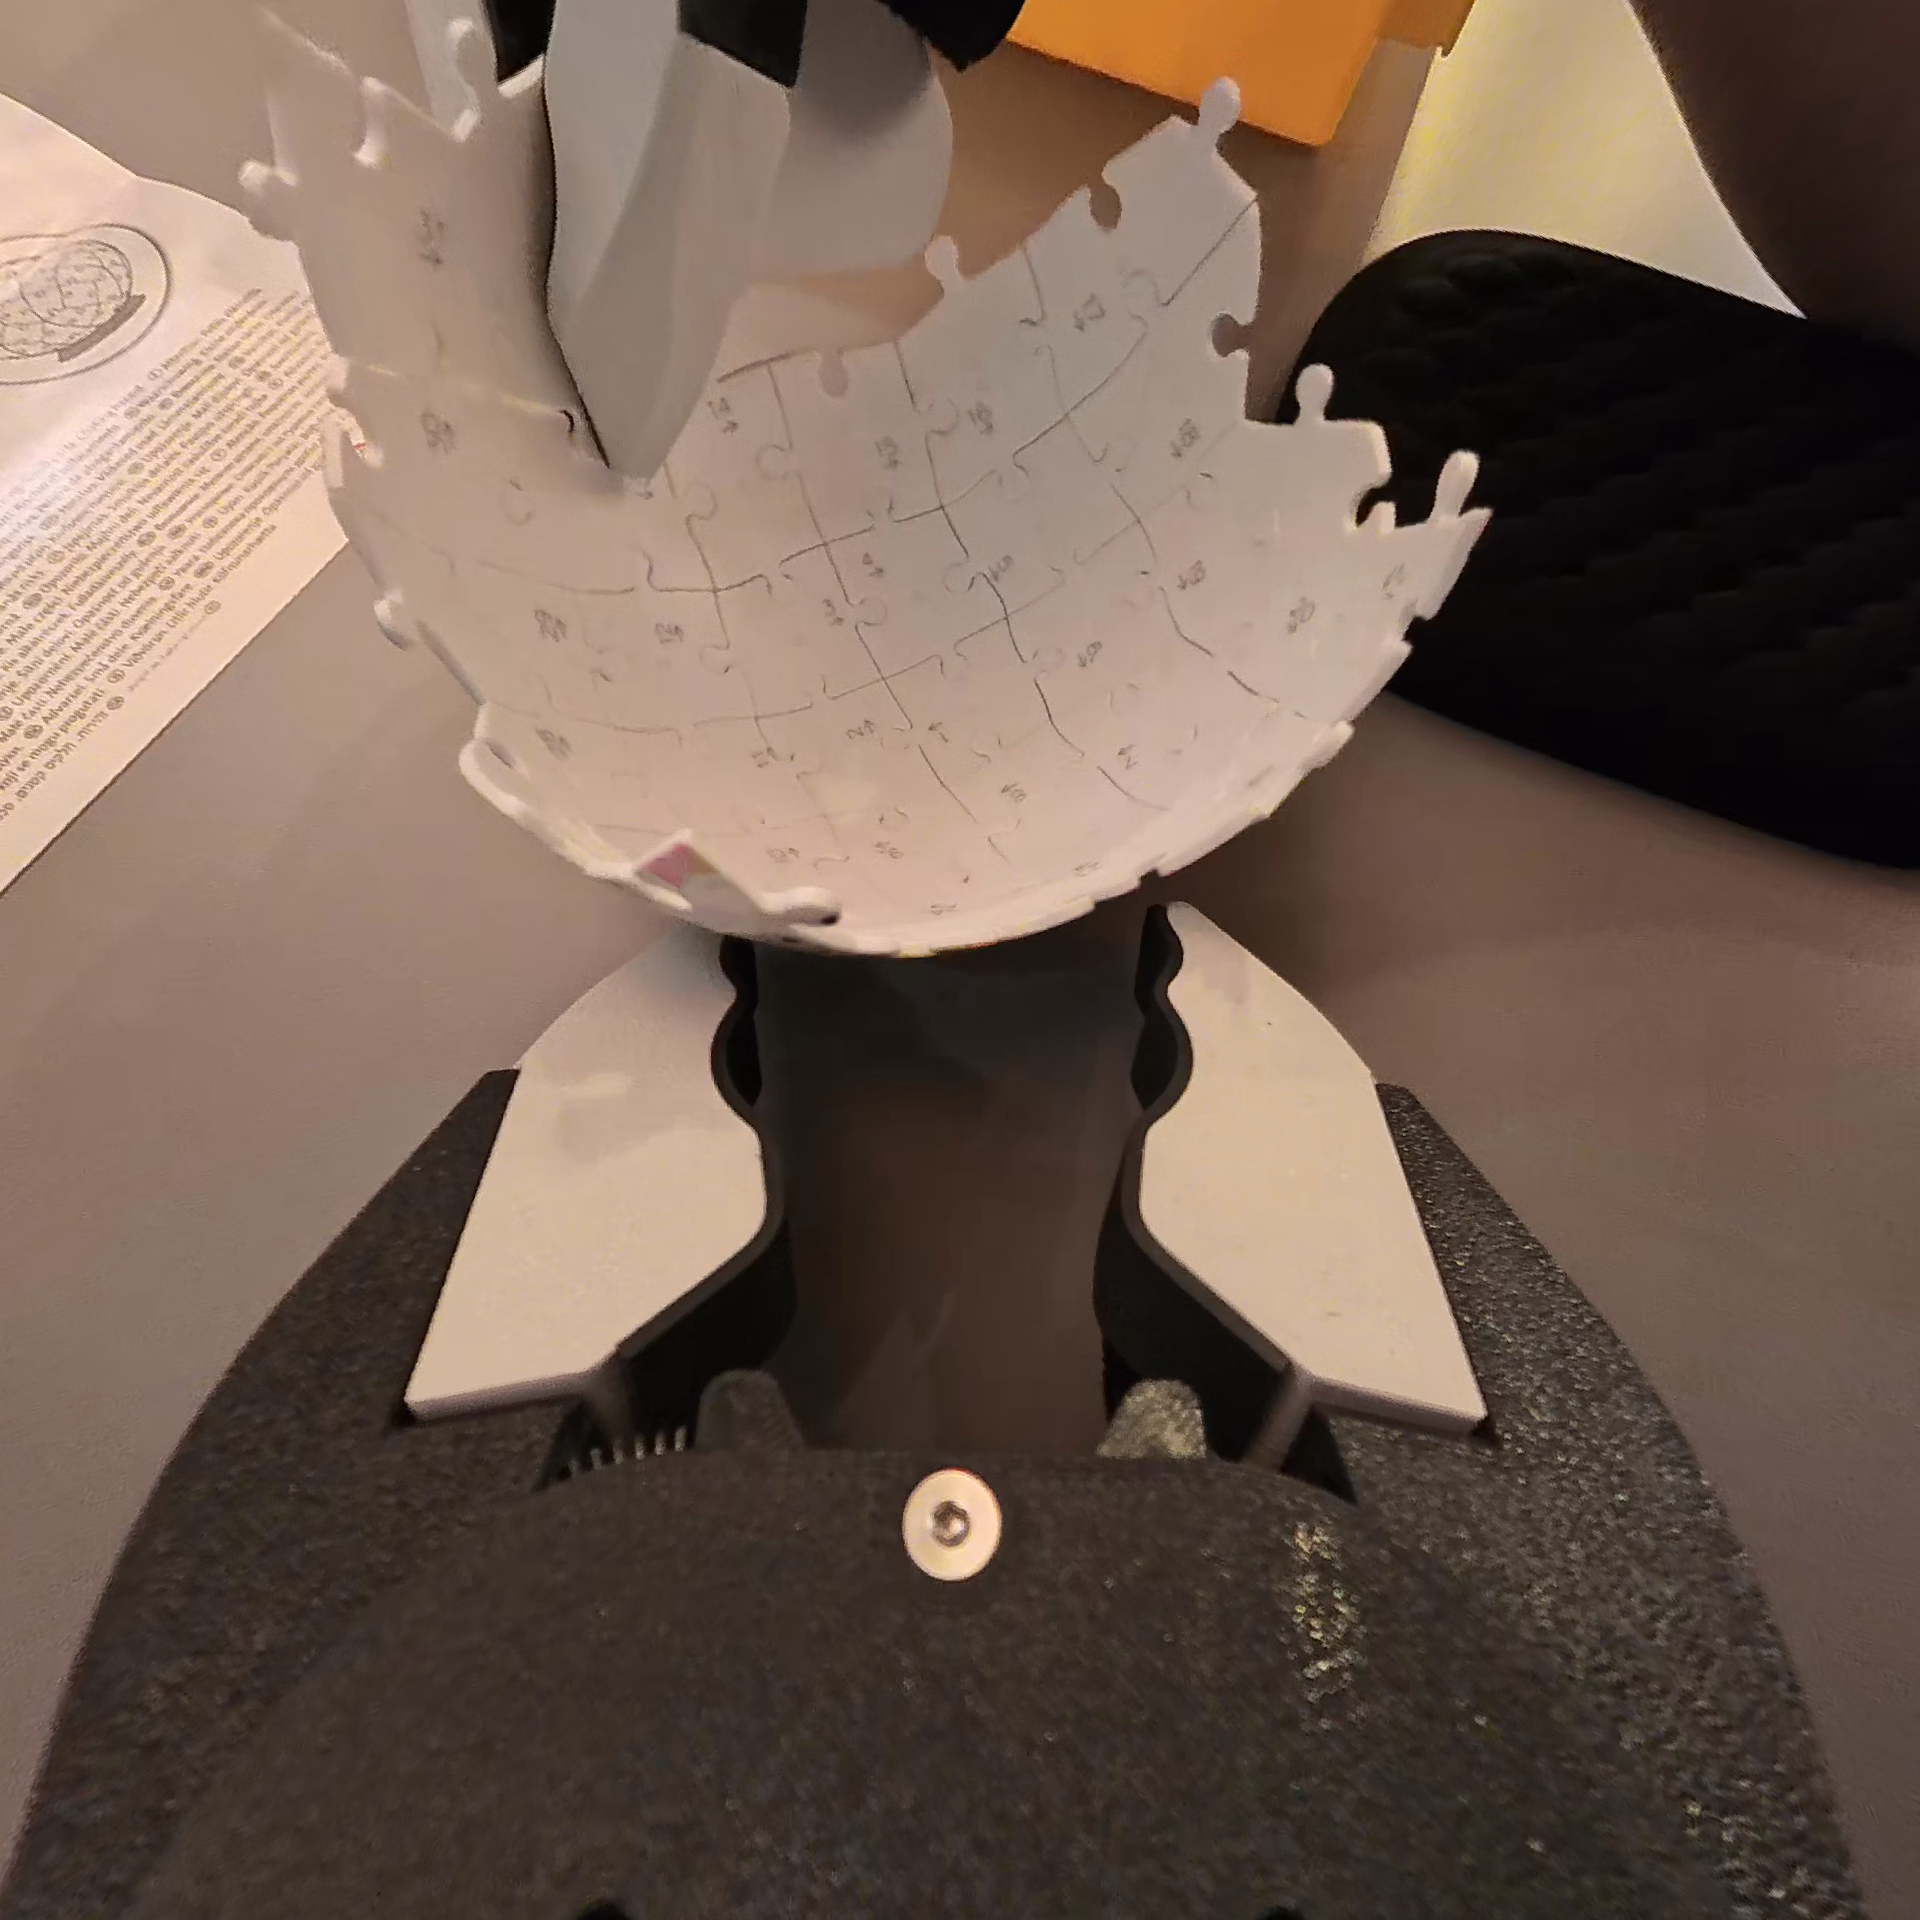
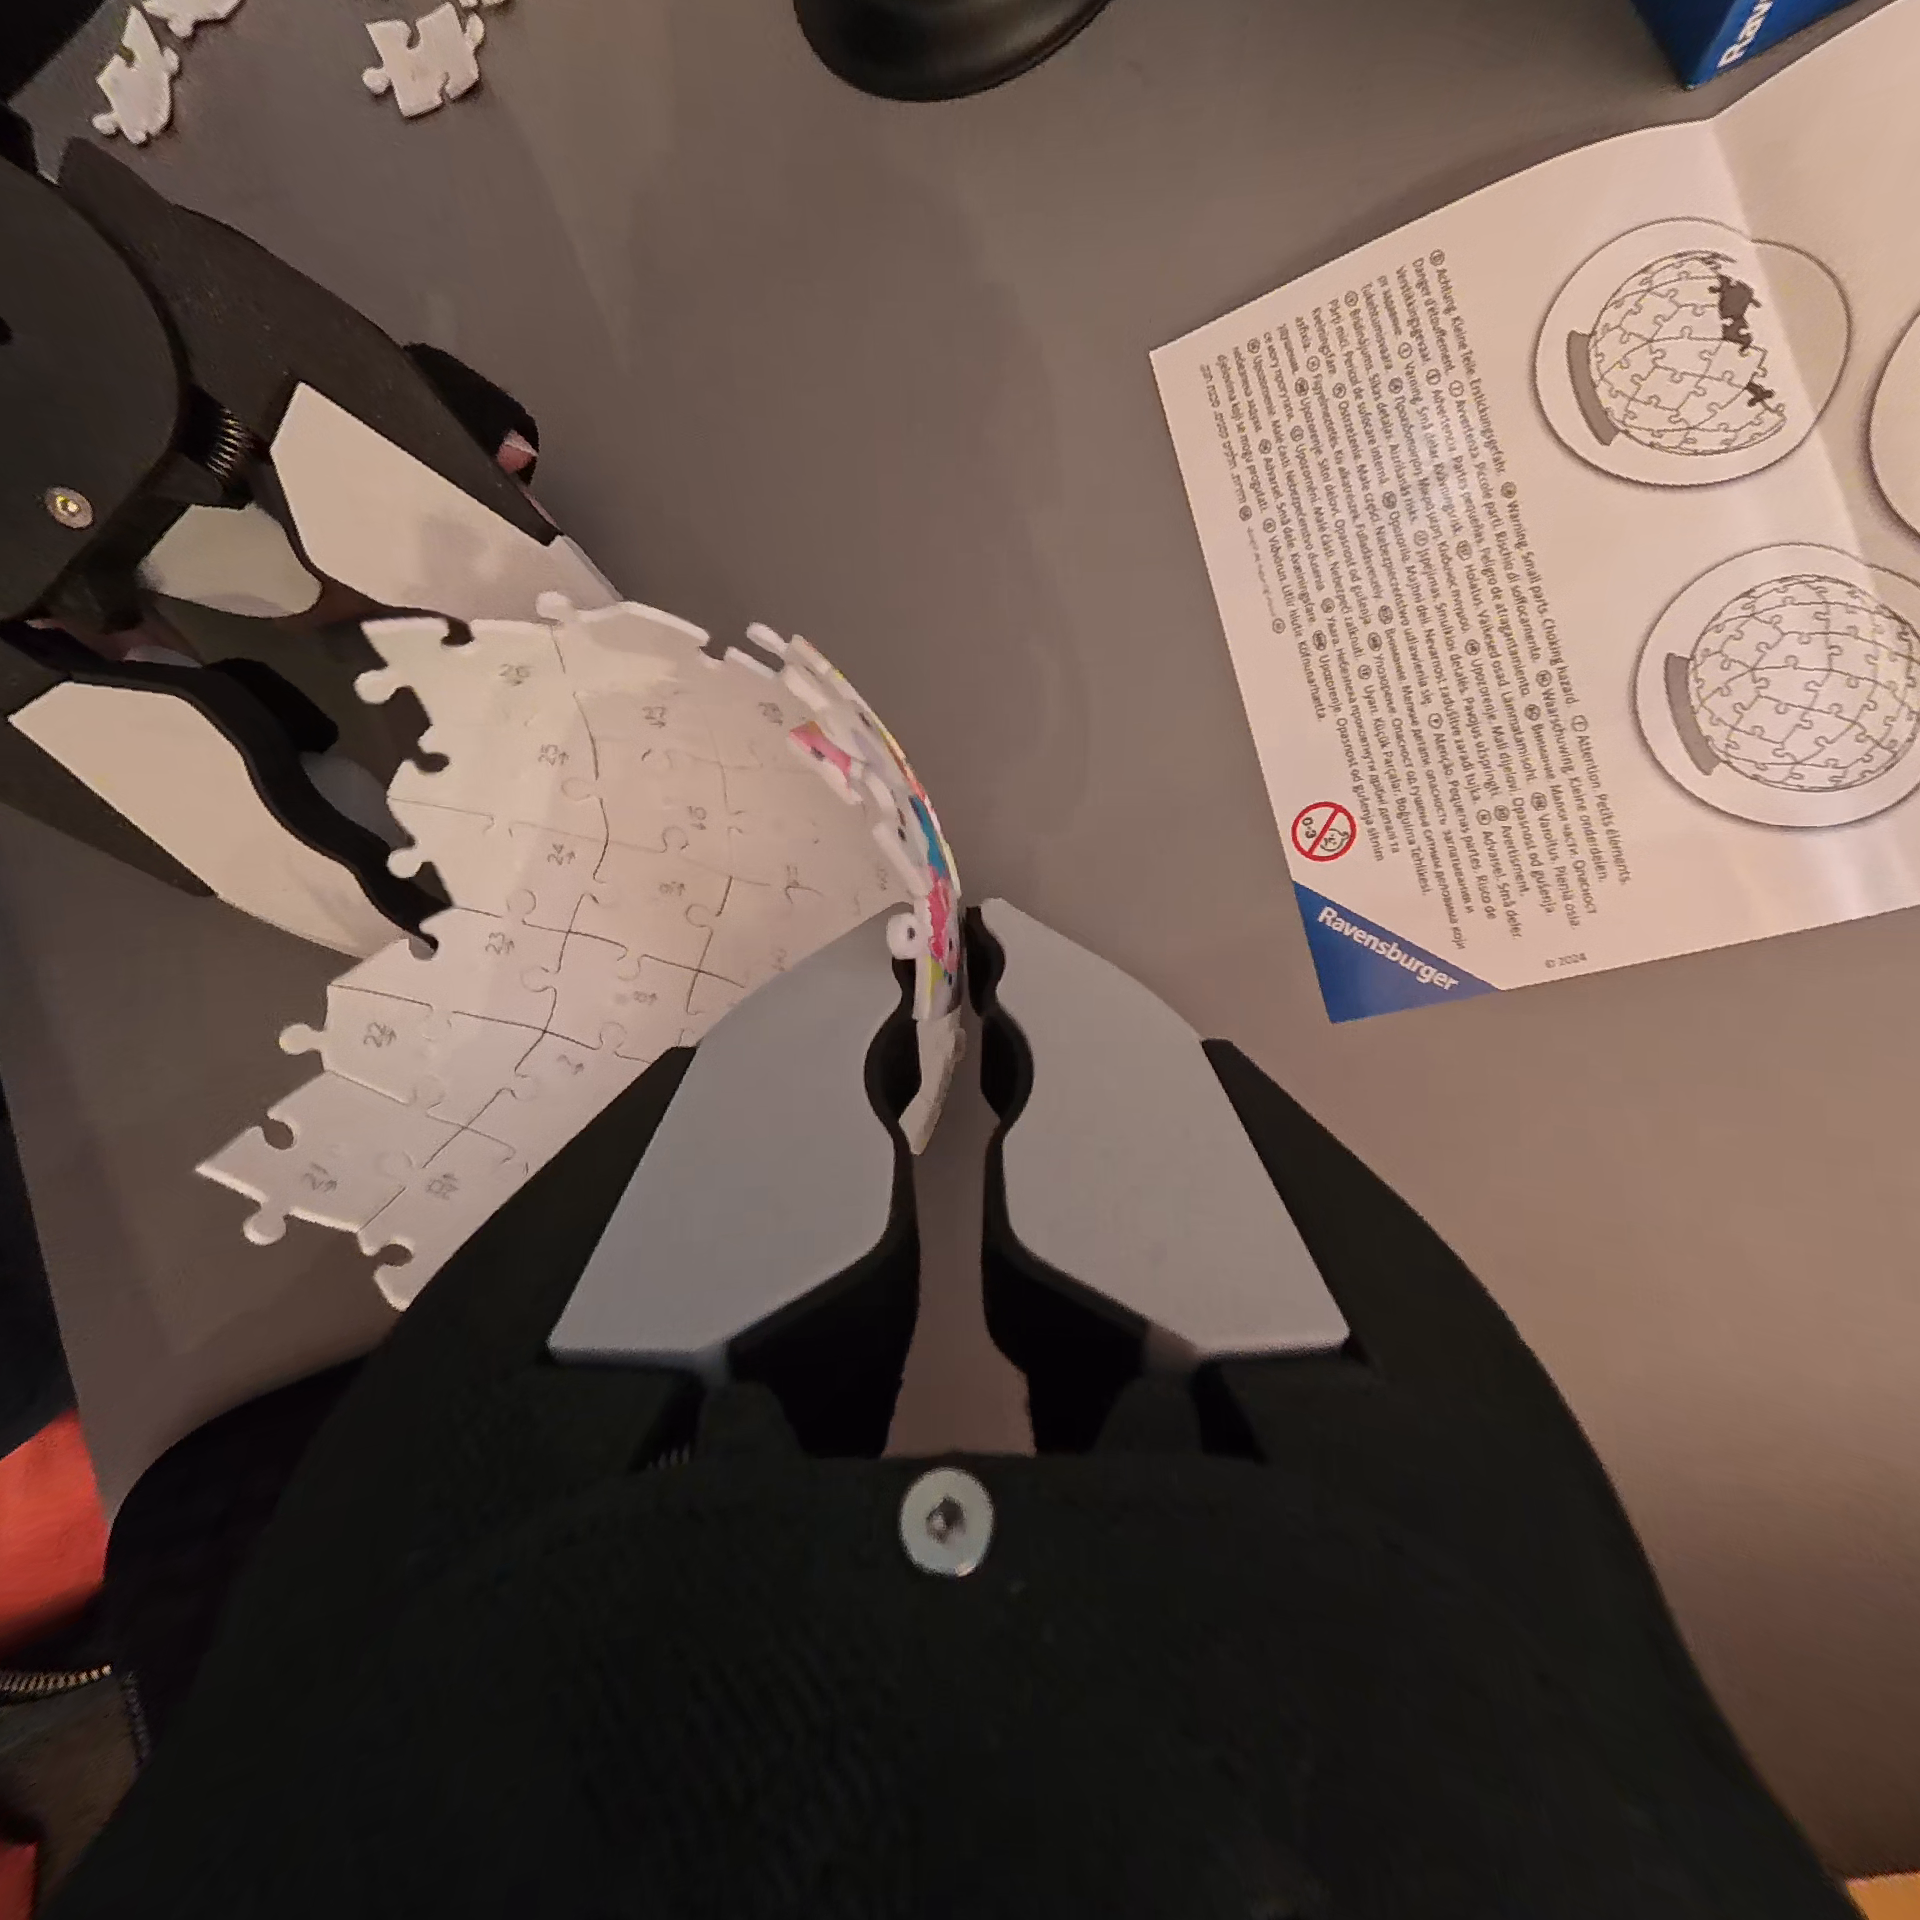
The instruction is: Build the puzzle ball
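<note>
- Puzzle ball point(image 2: 623, 883) half-shell only, pinched at rim by right gripper point(image 2: 940, 997), 12 o'clock.
- Left gripper point(image 1: 940, 977) spread beneath, not gripping.
- Risk: seams popping, shell twisting from thin single-edge hold.

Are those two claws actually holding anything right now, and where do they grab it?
The right gripper pinches the half-built puzzle ball at its jagged rim. The left gripper is open beside the shell, gripping nothing.

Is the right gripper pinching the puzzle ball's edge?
Touching. The right wrist view shows the right gripper with both fingers closed on the rim of the puzzle ball.
</note>
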Motion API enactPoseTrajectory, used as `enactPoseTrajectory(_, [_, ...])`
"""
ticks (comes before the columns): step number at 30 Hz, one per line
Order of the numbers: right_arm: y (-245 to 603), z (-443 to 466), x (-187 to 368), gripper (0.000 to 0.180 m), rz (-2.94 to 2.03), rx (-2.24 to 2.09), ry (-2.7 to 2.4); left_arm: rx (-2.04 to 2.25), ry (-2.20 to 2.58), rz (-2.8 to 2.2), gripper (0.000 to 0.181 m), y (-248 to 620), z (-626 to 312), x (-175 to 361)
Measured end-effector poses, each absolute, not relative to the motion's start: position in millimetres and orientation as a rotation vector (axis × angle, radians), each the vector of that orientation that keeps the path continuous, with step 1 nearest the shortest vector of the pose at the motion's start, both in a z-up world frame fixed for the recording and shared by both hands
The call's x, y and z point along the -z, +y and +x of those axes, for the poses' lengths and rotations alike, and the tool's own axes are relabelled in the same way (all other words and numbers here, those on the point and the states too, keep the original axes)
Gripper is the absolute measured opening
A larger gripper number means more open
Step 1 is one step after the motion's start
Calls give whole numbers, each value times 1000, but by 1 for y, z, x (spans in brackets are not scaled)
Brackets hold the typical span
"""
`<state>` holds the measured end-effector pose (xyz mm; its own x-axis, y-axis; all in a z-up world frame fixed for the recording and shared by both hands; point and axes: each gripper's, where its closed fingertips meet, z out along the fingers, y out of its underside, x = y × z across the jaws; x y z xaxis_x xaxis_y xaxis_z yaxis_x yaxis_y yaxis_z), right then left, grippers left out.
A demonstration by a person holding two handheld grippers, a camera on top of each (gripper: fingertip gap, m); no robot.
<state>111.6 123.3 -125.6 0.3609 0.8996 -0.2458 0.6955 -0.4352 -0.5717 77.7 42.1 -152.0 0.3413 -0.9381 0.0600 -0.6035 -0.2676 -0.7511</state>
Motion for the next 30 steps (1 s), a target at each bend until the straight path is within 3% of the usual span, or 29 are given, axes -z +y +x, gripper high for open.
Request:
enactPoseTrajectory(23, [125,110,124,5,-2240,-665,-1383,665,1330,-1991,76,44,77,153])
enactPoseTrajectory(30, [122,111,123,6,-2215,-662,-1414,662,1340,-1989,71,44,77,154])
